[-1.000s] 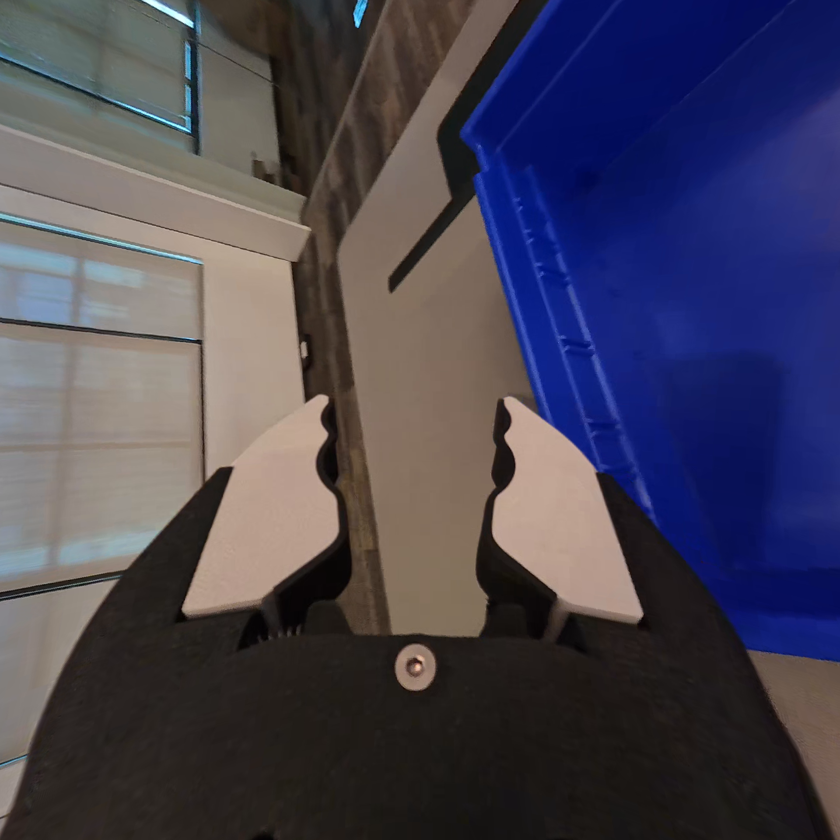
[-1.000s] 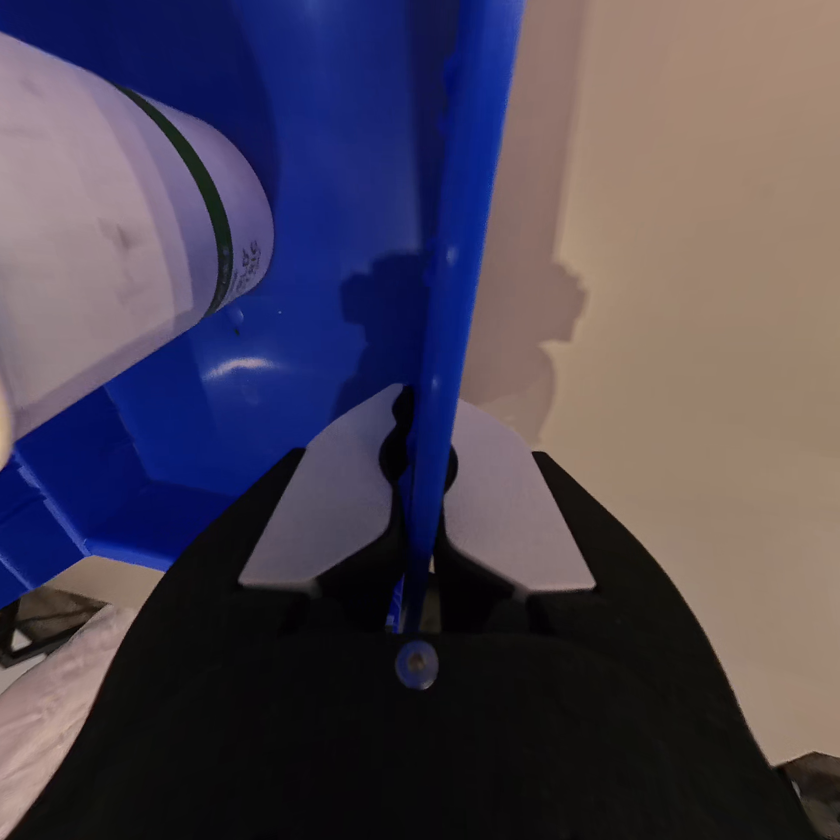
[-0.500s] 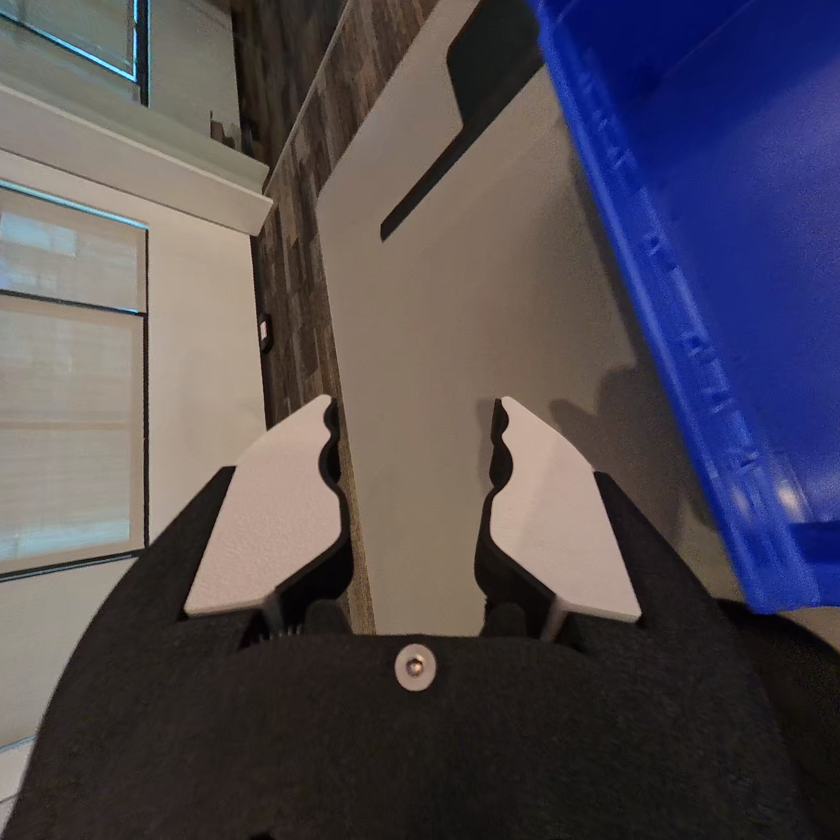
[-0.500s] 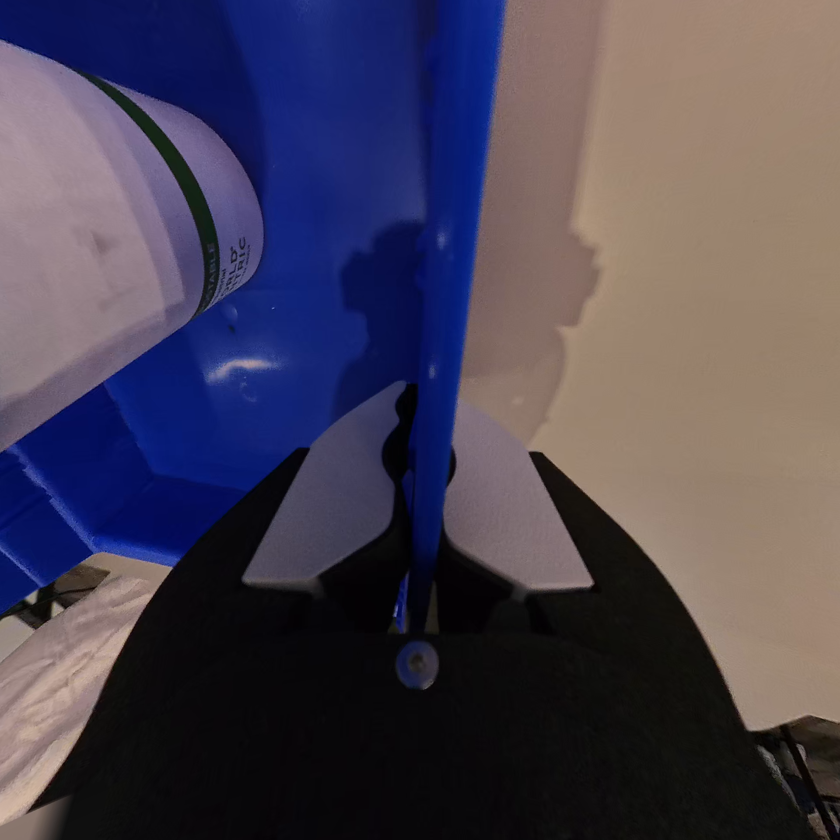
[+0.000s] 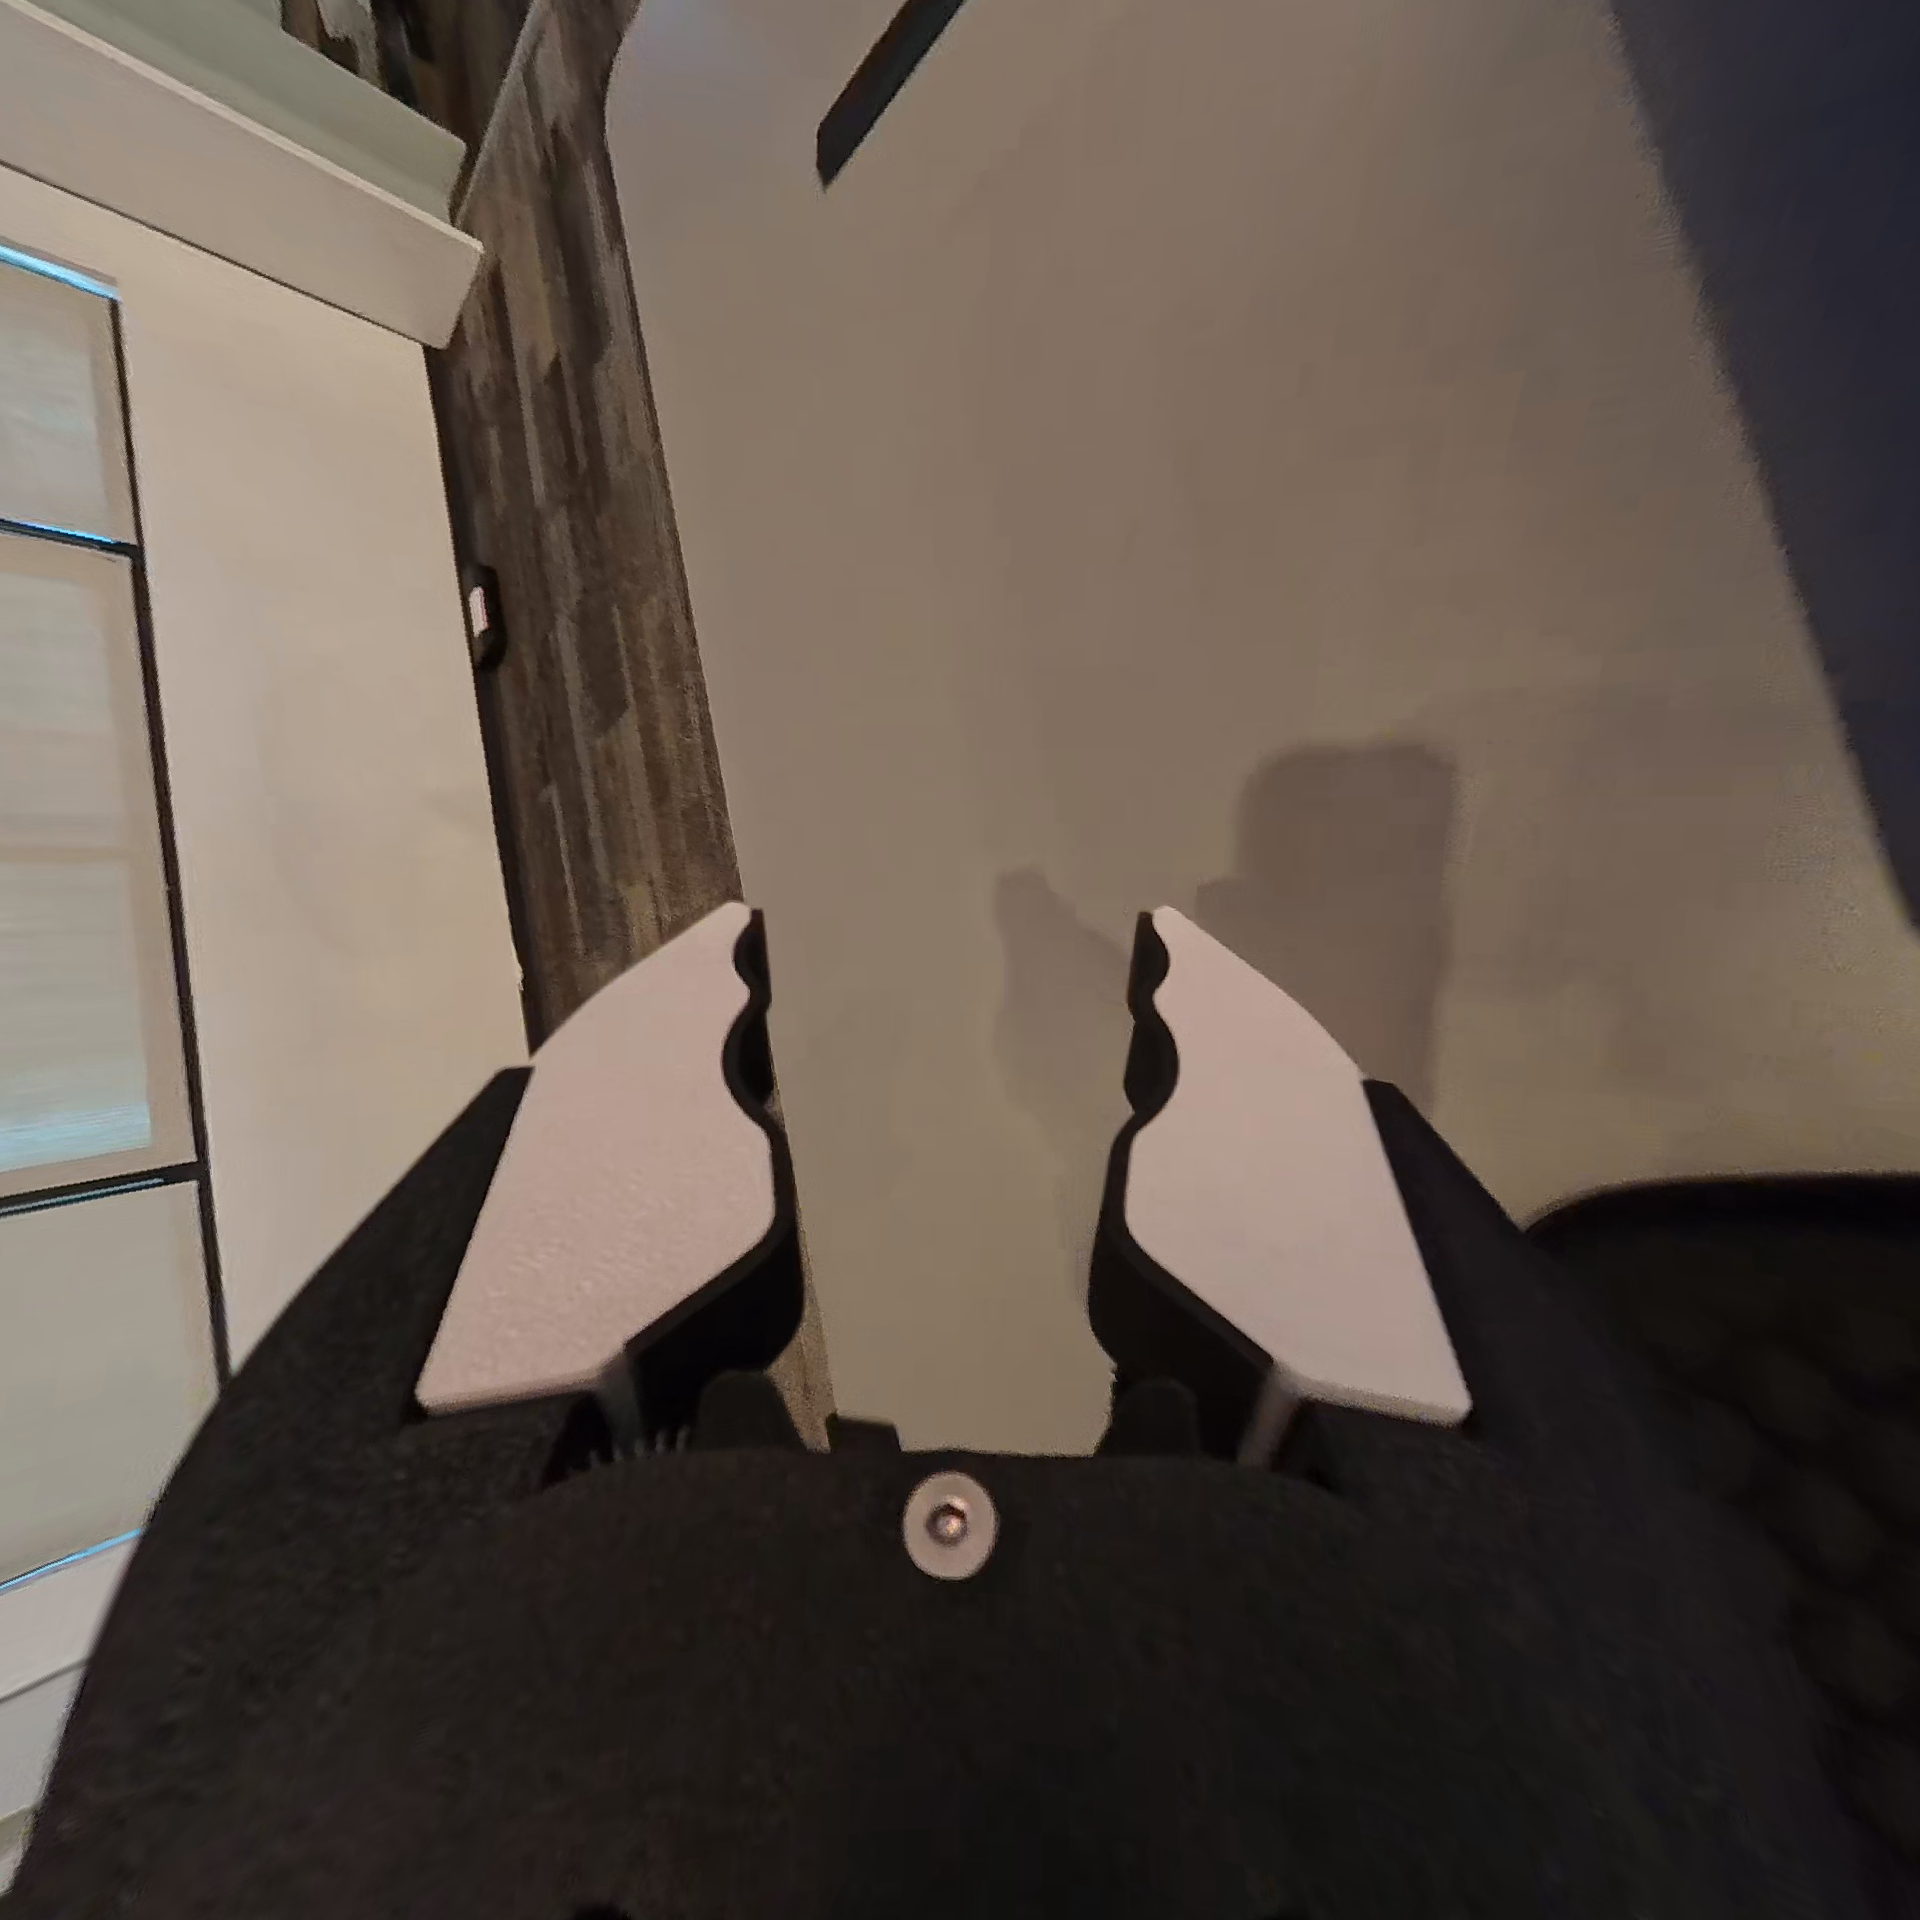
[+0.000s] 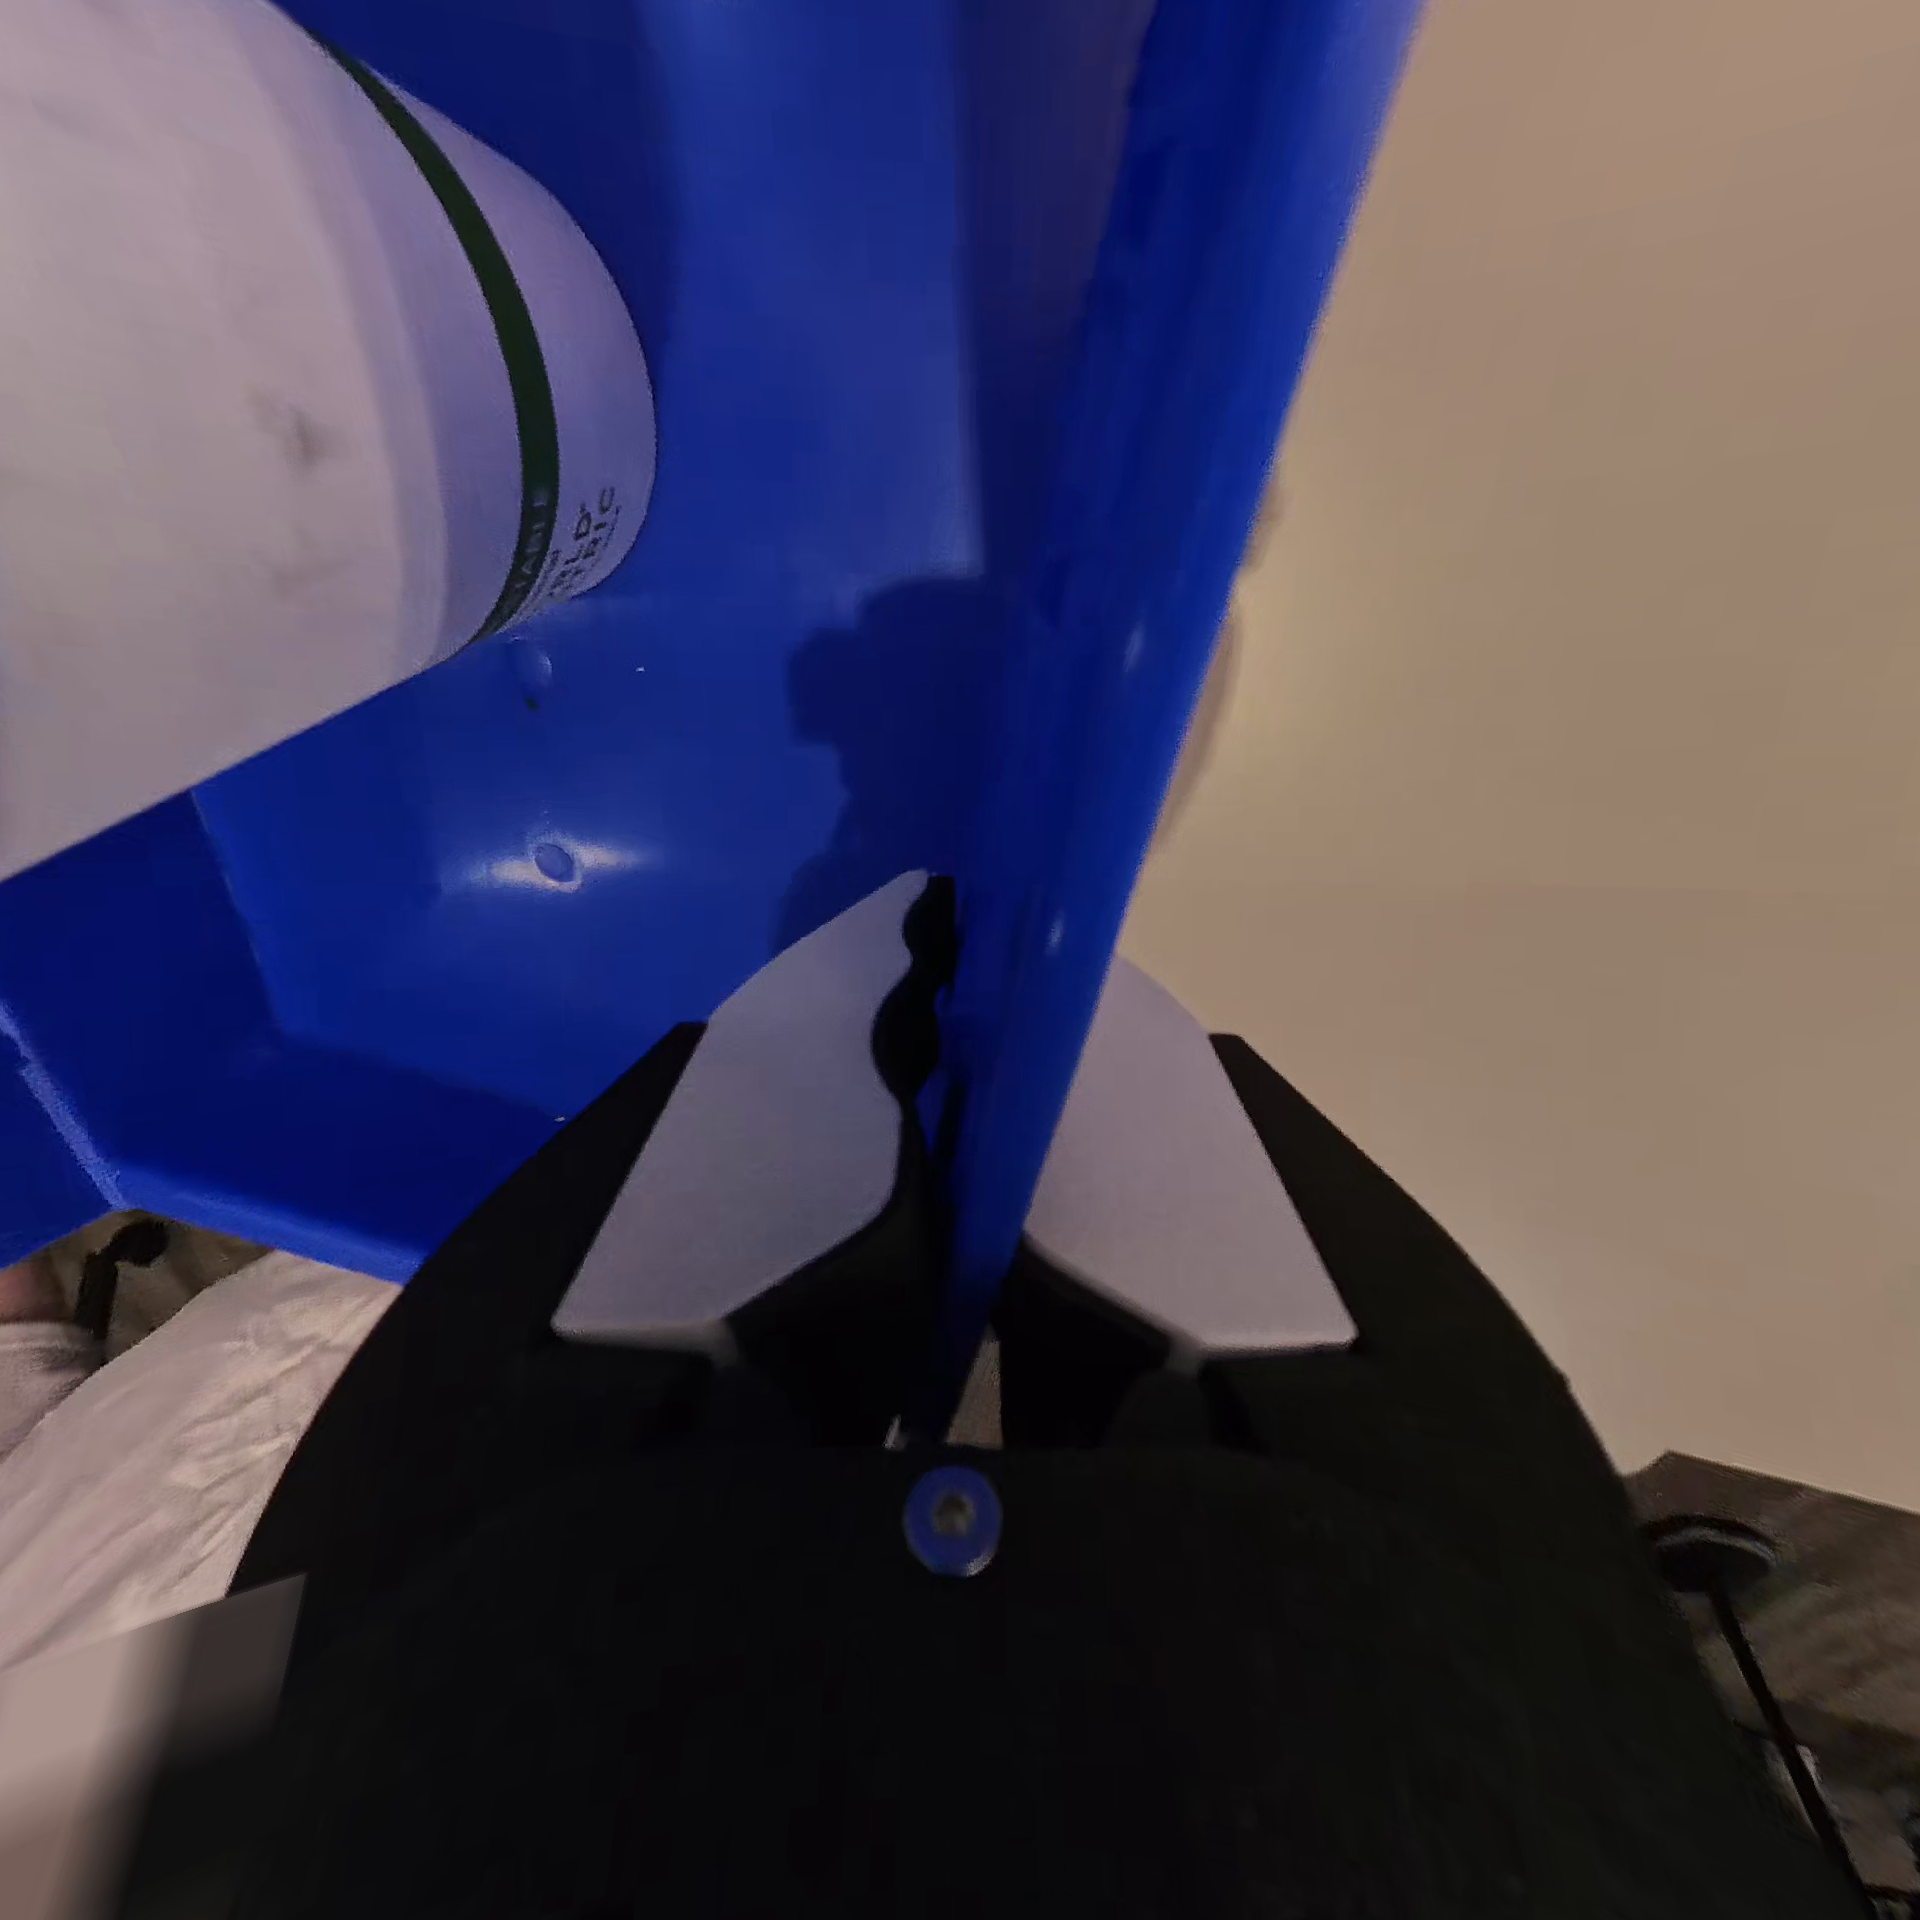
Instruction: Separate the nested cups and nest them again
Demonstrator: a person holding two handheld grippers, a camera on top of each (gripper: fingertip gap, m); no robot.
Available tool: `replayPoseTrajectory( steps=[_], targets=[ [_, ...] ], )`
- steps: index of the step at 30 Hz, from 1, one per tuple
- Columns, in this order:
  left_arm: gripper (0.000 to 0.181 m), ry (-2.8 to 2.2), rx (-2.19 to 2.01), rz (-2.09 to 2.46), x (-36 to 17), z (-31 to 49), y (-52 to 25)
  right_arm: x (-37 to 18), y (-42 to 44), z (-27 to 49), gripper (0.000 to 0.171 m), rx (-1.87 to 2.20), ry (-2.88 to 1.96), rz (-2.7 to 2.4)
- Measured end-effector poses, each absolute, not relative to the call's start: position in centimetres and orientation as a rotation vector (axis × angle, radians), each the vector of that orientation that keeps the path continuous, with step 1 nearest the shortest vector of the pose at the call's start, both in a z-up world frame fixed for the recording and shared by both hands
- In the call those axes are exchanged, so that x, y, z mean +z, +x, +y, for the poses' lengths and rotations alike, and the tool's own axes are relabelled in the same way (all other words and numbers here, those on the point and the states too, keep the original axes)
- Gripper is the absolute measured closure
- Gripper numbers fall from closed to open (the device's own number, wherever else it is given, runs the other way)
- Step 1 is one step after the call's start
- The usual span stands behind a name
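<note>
Left gripper (image 5: 951, 925) gapes empty over the pale table (image 5: 1143, 520), plank floor (image 5: 582, 623) past its left edge. Right gripper (image 6: 1013, 935) pinches the blue bin (image 6: 831, 364) wall; one white cup (image 6: 260, 416) visible inside.

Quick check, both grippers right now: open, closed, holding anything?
Left gripper: open, holding nothing.
Right gripper: shut on the blue bin wall.

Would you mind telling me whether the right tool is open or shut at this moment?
Shut: the right tool has its white fingers clamped on either side of the blue plastic bin's thin wall.
</note>
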State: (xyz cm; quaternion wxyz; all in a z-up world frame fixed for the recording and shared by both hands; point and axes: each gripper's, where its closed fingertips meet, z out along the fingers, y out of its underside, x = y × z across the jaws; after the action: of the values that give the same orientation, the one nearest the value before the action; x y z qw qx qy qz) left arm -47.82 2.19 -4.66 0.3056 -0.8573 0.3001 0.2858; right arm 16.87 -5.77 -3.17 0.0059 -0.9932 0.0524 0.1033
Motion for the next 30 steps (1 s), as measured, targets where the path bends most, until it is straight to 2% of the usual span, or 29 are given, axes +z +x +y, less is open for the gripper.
replayPoseTrajectory(
  steps=[6, 13, 22, 26, 30],
  targets=[
    [0.115, -2.334, 0.695, 0.667, -4.2, 0.0, -51.4, 3.1, 8.2, -2.5, 0.166, 0.358, -3.114, -0.045],
    [0.115, -2.419, 0.571, 0.539, -4.9, -4.5, -54.5, 6.0, -10.0, 4.2, 0.166, 0.423, -3.063, -0.459],
    [0.115, -2.528, 0.483, 0.276, -6.3, -11.7, -62.1, 1.7, -33.3, 7.4, 0.166, 0.633, -3.009, -0.922],
    [0.119, -2.516, 0.491, 0.151, -6.4, -14.3, -65.3, -1.5, -39.7, 7.8, 0.166, 0.694, -2.990, -0.983],
    [0.125, -2.468, 0.528, 0.138, -6.1, -15.5, -66.8, -5.7, -42.1, 8.5, 0.167, 0.583, -3.002, -0.968]
  ],
)
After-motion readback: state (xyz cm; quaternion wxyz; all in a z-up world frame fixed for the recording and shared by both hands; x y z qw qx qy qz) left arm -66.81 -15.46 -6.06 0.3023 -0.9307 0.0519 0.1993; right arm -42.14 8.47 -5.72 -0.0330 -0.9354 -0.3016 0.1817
